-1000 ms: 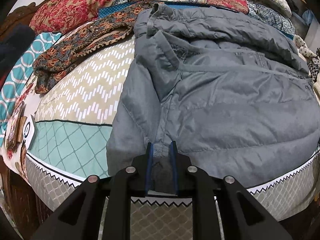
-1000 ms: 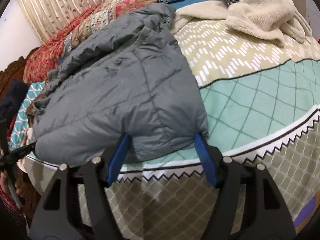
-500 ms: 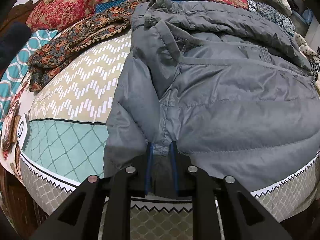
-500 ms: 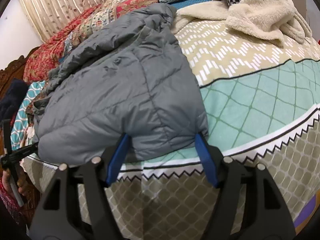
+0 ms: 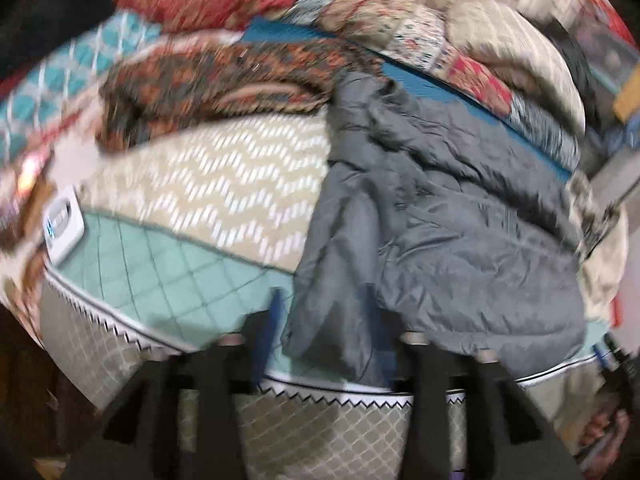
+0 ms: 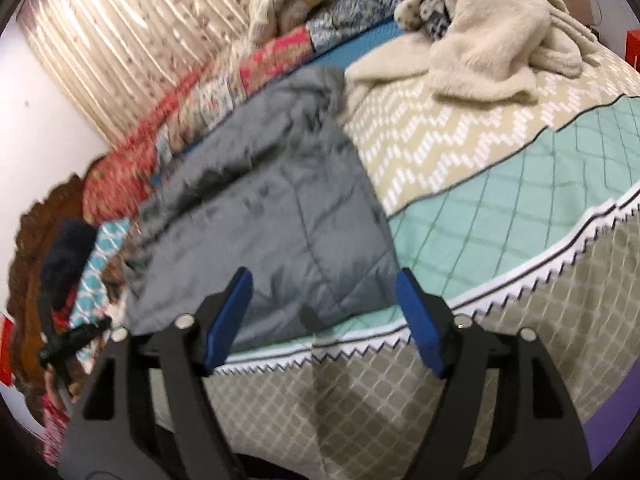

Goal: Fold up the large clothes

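Note:
A grey puffer jacket (image 5: 440,216) lies spread on the patterned bedspread (image 5: 208,184), its hem at the bed's near edge. My left gripper (image 5: 324,320) is open, its jaws wide apart on either side of the jacket's near left hem; the view is blurred. In the right wrist view the jacket (image 6: 272,216) lies left of centre. My right gripper (image 6: 324,304) is open and empty, just in front of the jacket's near right hem at the bed edge.
Patterned red and brown cloths (image 5: 224,76) are piled at the back left. A cream fleece blanket (image 6: 480,48) lies at the back right. A white device (image 5: 62,228) sits at the bed's left edge. A curtain (image 6: 120,48) hangs behind.
My left gripper has let go of the jacket hem and opened wide, and has drawn back and swung left. My right gripper has drawn back a little and stayed open.

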A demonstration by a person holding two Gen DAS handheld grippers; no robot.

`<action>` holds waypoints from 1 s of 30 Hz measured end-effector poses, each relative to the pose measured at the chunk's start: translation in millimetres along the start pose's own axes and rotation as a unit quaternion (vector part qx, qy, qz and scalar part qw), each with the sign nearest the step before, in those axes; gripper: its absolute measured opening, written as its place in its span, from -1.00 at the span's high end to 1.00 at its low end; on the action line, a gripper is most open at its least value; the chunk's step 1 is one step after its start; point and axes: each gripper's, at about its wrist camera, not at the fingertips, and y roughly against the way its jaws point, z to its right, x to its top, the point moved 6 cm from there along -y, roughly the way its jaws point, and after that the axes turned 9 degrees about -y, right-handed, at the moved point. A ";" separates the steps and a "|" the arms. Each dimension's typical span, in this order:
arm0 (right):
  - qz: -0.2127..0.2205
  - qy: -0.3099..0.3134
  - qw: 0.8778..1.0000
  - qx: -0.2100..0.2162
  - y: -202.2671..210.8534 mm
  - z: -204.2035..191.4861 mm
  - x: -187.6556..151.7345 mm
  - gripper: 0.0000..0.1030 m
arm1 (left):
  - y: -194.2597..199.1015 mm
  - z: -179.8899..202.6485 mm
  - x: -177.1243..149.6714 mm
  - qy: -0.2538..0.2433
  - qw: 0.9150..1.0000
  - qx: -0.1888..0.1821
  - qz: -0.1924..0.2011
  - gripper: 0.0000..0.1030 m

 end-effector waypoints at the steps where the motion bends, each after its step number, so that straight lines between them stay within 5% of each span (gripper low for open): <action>1: 0.000 -0.002 1.000 -0.004 -1.0 1.0 4.0 -0.44 | -5.2 -7.8 -2.8 0.019 1.000 -0.017 -0.011 1.00; 8: -0.038 -0.083 0.996 -0.006 -27.2 26.5 15.3 -0.45 | -39.5 -4.5 -27.1 0.109 0.983 -0.137 -0.063 1.00; 16: -0.082 -0.075 0.994 -0.003 -59.2 4.6 8.2 -0.51 | -64.7 28.2 -28.0 0.080 0.987 -0.116 -0.083 1.00; 18: -0.099 -0.050 0.994 -0.012 -68.3 -7.7 -1.1 -0.28 | -70.2 34.3 -29.7 0.071 0.989 -0.094 -0.088 1.00; 20: -0.126 -0.052 0.991 0.006 -73.8 -17.7 -8.2 0.47 | -69.6 43.6 -28.5 0.054 0.992 -0.072 -0.083 1.00; 22: -0.130 -0.048 0.990 0.017 -70.0 -26.8 -7.9 0.69 | -69.3 53.9 -26.1 0.038 0.993 -0.069 -0.086 0.45; 30: -0.085 0.010 0.993 0.083 13.5 -82.1 13.0 0.77 | 2.9 57.0 -1.5 0.031 0.992 -0.118 -0.029 0.28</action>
